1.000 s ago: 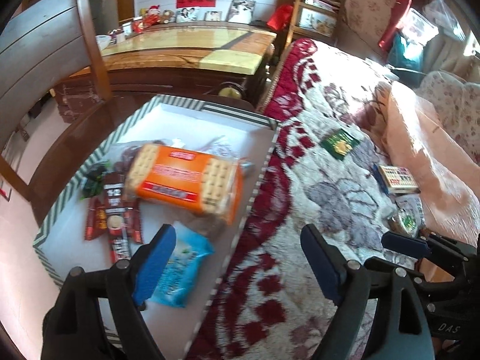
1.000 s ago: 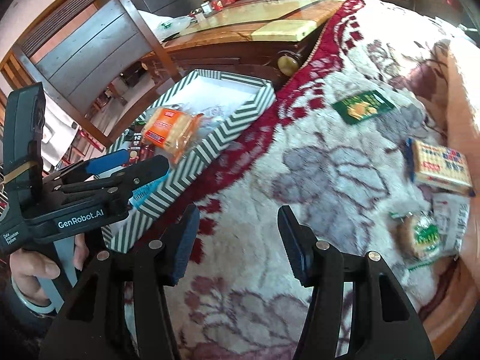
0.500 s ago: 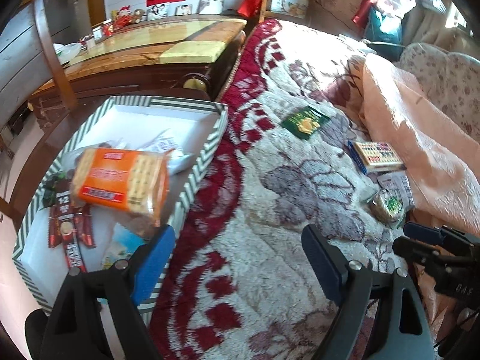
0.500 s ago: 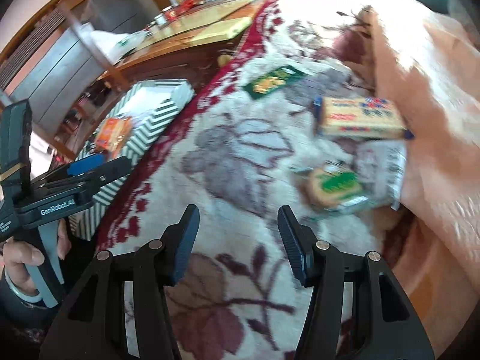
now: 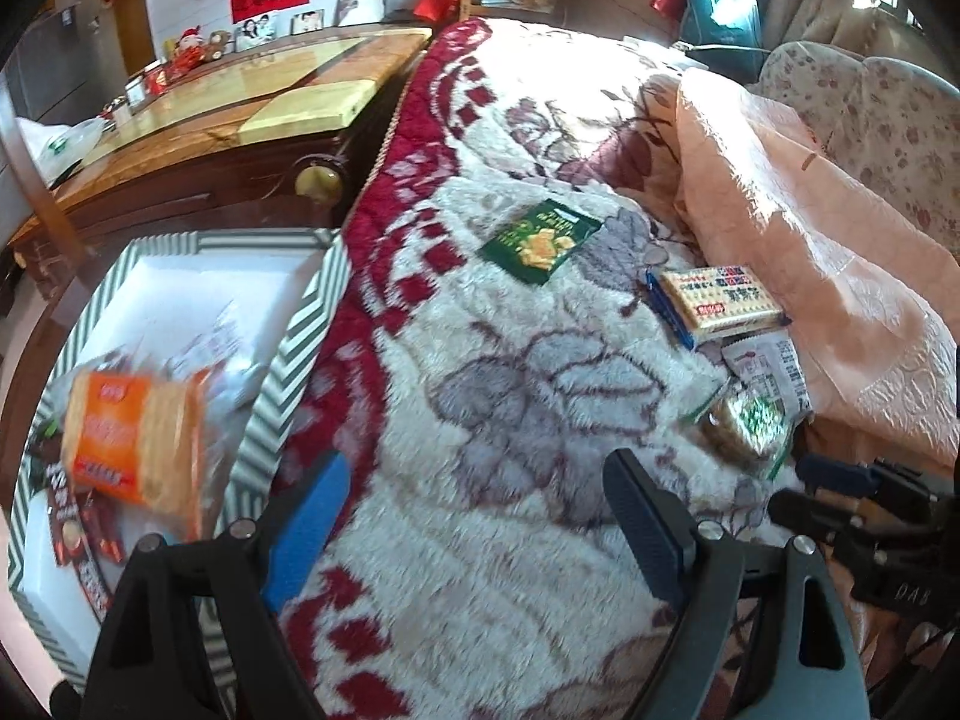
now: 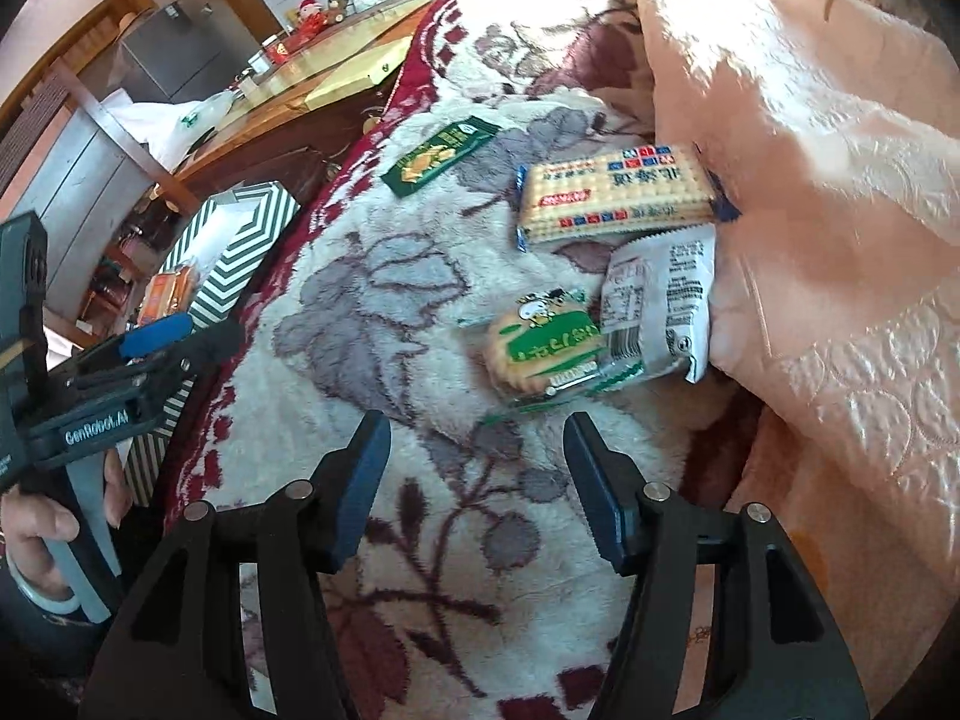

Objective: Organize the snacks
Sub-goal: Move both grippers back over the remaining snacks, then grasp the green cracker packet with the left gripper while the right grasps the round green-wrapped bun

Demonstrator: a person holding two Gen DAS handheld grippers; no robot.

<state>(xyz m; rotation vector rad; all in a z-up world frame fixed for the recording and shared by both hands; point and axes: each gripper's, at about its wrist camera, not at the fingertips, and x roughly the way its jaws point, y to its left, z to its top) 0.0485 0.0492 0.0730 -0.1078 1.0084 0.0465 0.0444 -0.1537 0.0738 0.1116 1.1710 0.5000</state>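
- Four snacks lie loose on the plush floral blanket [image 6: 336,324] that covers the bed: a round green-labelled biscuit pack [image 6: 543,348], a silver-white packet [image 6: 660,306] touching its right side and partly overlapping it, a yellow cracker pack [image 6: 618,195] with blue ends just beyond those two, and a dark green snack packet [image 6: 441,156] lying apart, farther off to the left.
- The cracker pack and the silver-white packet rest against the edge of a peach quilted cover [image 6: 828,180] bunched up on the right.
- The right hand-held gripper [image 6: 477,474] hangs over the blanket just short of the round biscuit pack; its jaws have just been opening, stand moderately apart and hold nothing.
- The left hand-held gripper [image 5: 474,531] is spread wide over the blanket near the bed's edge, with only blanket between its blue pads and nothing gripped.
- In the right wrist view the left hand-held gripper shows at the left edge, held by a person's hand [image 6: 42,534].
- Beside the bed stands a green-and-white striped box [image 5: 300,324]; it already holds an orange cracker pack [image 5: 135,438], some dark red sachets [image 5: 78,528] near its front left corner and clear wrapping behind.
- Beyond the box is a dark wooden cabinet with a glossy yellow tabletop [image 5: 300,102], carrying photo frames and small ornaments by the wall.
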